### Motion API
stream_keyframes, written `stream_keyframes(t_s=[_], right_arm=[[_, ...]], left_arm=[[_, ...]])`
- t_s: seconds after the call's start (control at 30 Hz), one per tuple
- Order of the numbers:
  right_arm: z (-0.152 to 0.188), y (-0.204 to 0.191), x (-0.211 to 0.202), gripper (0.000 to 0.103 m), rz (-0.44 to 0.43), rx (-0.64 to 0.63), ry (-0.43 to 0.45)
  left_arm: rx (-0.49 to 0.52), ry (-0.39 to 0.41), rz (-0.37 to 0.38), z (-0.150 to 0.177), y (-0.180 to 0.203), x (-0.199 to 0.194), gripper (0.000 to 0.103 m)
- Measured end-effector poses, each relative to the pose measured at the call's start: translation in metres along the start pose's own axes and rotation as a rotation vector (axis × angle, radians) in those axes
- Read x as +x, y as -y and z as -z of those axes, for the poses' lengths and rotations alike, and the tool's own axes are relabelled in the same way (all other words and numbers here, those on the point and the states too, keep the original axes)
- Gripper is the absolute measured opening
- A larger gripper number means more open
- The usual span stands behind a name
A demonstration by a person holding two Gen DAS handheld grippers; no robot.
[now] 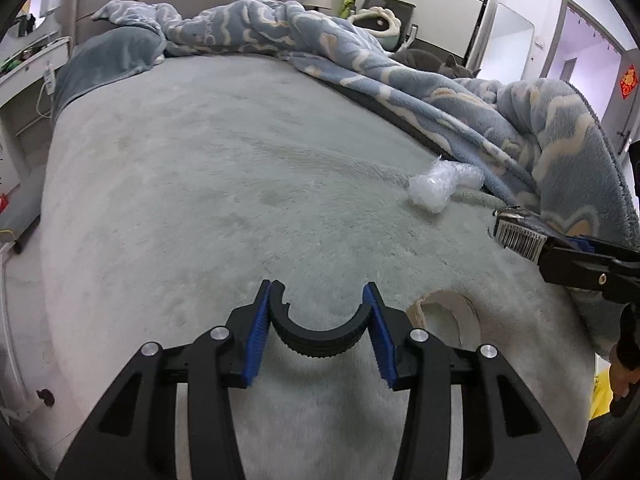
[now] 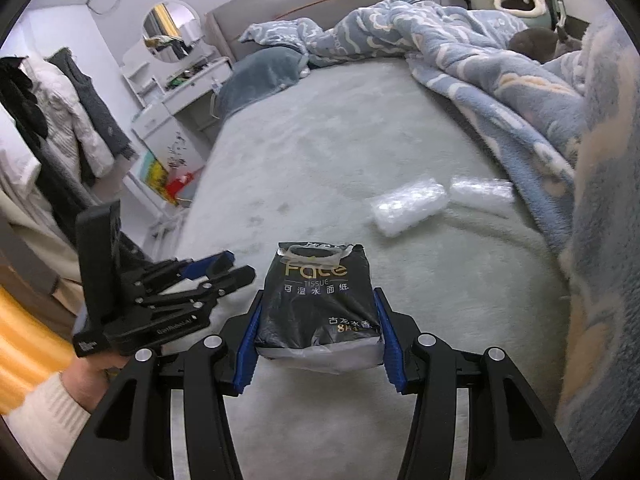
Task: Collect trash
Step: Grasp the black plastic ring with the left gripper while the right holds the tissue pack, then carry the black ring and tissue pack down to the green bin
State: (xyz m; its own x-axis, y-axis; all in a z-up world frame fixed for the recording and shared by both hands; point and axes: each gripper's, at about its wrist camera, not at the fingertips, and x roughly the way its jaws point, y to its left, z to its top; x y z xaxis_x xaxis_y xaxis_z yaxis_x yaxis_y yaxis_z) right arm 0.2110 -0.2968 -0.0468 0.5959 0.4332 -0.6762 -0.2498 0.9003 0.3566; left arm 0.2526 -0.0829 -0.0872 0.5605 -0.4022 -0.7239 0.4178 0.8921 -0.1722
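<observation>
Pinched between the blue pads of the right gripper [image 2: 318, 344] is a black tissue pack [image 2: 318, 308] with a torn oval opening at its top, held upright above the pale grey bed cover [image 2: 320, 140]; from the left wrist view only its barcoded end [image 1: 516, 234] shows at the far right. The left gripper [image 1: 318, 332] is clamped on a curved black ridged piece [image 1: 318, 336], a half ring whose open side faces away from the camera, with both pads pressing its ends. Just right of that gripper a cardboard tape-roll core [image 1: 448, 312] lies on the cover. Ahead of both grippers, well apart from them, crumpled bubble wrap [image 1: 434, 188] rests on the cover beside the edge of a blue patterned blanket [image 1: 500, 120]. Beyond the blanket a grey cat [image 1: 434, 64] lies near the far side. A hand in a cream sleeve [image 2: 48, 408] carries the left gripper.
</observation>
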Motion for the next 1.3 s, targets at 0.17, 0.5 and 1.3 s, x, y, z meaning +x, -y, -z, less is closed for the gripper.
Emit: stream_keyframes(t_s=[0.17,0.5,1.3], right_arm=[[0.001,-0.01,-0.005,0.052,-0.032,-0.018,-0.005],[0.009,-0.036,-0.002,0.052,-0.072,-0.079,-0.029],[0.036,-0.12,0.023,0.052,-0.151,-0.176,-0.109]], left_arm=[[-0.013,0.004,-0.034,0.015,0.003,-0.017,0.048],[-0.077,0.009,-0.066,0.057,0.001,-0.061,0.048],[-0.271,0.009,-0.184,0.134,-0.047,-0.141,0.048]])
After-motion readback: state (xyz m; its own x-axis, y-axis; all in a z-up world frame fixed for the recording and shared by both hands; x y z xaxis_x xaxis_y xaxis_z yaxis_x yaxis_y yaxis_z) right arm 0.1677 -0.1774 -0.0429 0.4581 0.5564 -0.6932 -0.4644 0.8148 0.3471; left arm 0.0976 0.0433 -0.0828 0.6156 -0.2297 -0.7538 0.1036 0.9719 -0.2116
